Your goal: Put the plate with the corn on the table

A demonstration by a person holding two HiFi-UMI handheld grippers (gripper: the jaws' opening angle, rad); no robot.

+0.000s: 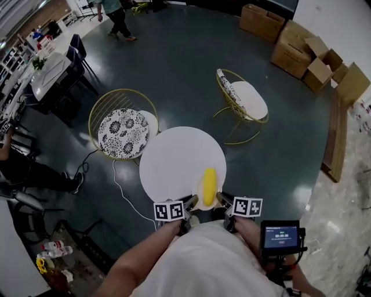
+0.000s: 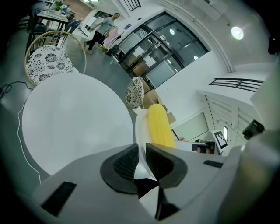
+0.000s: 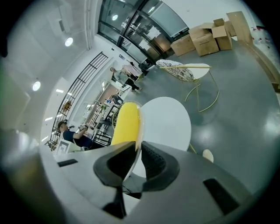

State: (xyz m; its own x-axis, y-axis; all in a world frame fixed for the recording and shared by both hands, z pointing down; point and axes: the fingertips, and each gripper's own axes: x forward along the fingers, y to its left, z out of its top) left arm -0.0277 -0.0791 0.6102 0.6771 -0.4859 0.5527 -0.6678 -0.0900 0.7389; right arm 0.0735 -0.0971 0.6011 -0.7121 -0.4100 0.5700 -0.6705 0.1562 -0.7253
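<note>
Lying lengthwise on the plate, the yellow corn occupies most of the dish, one end pointing toward the person and the other away. The plate is pale and small. In the head view it sits at the near right edge of the round white worktop, partly overlapping that edge. Whether its underside touches the surface cannot be told.

The left gripper grips the plate's left rim. Its own view shows the jaws drawn narrow with the thin rim clamped between the ribbed pads. The right gripper grips the opposite rim in the same way, jaws narrow on the plate edge with the corn just beyond them. The marker cubes sit directly behind each set of jaws, close to the person's torso.

A small screen device shows to the right of the right gripper. Beyond the worktop stand two gold wire chairs: one with a floral cushion on the left, touching or just beside the worktop edge, and one further off to the right. A white cable runs across the dark floor at the left. Cardboard boxes are stacked at the upper right, and a person is on the floor well beyond.
</note>
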